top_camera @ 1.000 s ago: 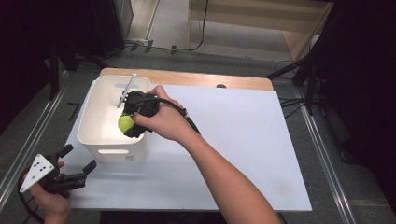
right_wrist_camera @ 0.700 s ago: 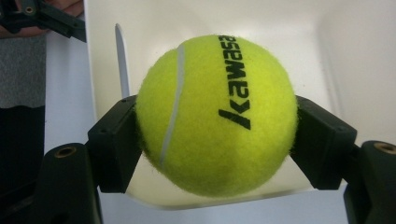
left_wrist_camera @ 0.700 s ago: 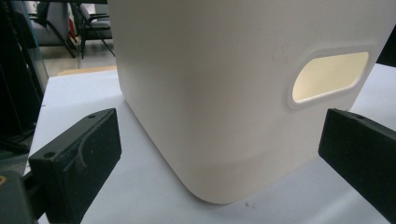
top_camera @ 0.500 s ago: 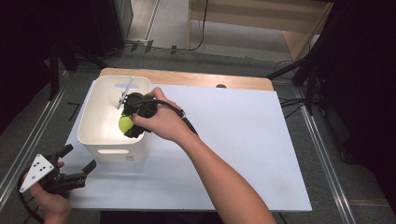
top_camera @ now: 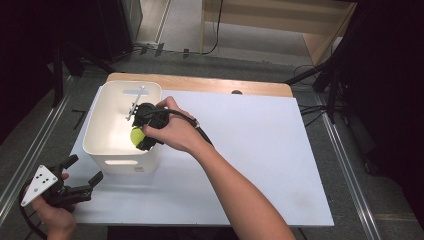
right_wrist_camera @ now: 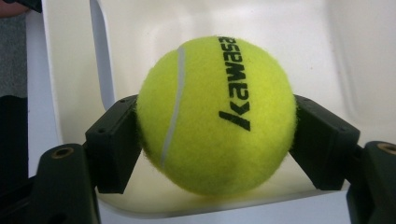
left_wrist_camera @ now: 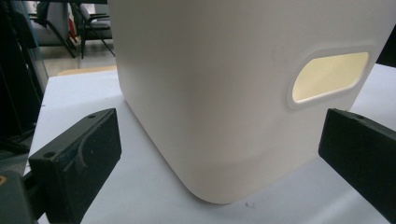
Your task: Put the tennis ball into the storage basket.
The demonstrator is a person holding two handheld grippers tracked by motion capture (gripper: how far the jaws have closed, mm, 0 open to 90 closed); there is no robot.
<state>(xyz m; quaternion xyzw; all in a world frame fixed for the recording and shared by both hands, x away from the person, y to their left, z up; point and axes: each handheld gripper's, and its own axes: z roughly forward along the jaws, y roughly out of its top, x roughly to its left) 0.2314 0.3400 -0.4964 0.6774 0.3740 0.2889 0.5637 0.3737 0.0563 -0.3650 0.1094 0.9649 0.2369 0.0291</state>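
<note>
A fuzzy yellow-green tennis ball (right_wrist_camera: 215, 116) with a curved white seam and the black word "KAWASA" printed on it sits between the two black jaws of the right claw (right_wrist_camera: 215, 140). The jaws have just been opening a little. In the right gripper view the ball still spans the whole gap between them, each side meeting a pad, so the claw appears to have the ball in a loosening grip. From the high view the ball (top_camera: 136, 136) shows as a small bright spot inside a white bin (top_camera: 95, 131), near its front wall, with the right claw (top_camera: 142, 137) reaching down into the bin from the right and the person's hand wrapped around its body.

The bin is a white plastic tub with rounded corners and an oval handle slot in its front wall. It stands on the left part of a white tabletop (top_camera: 260, 150). The ball is the one thing seen in it.

The left claw (top_camera: 82, 175) rests low at the front left corner of the tabletop, well apart from the ball. Its jaws stand wide open and hold nothing. In the left gripper view they (left_wrist_camera: 219, 163) frame the bin's (left_wrist_camera: 224, 93) near corner without touching it.
</note>
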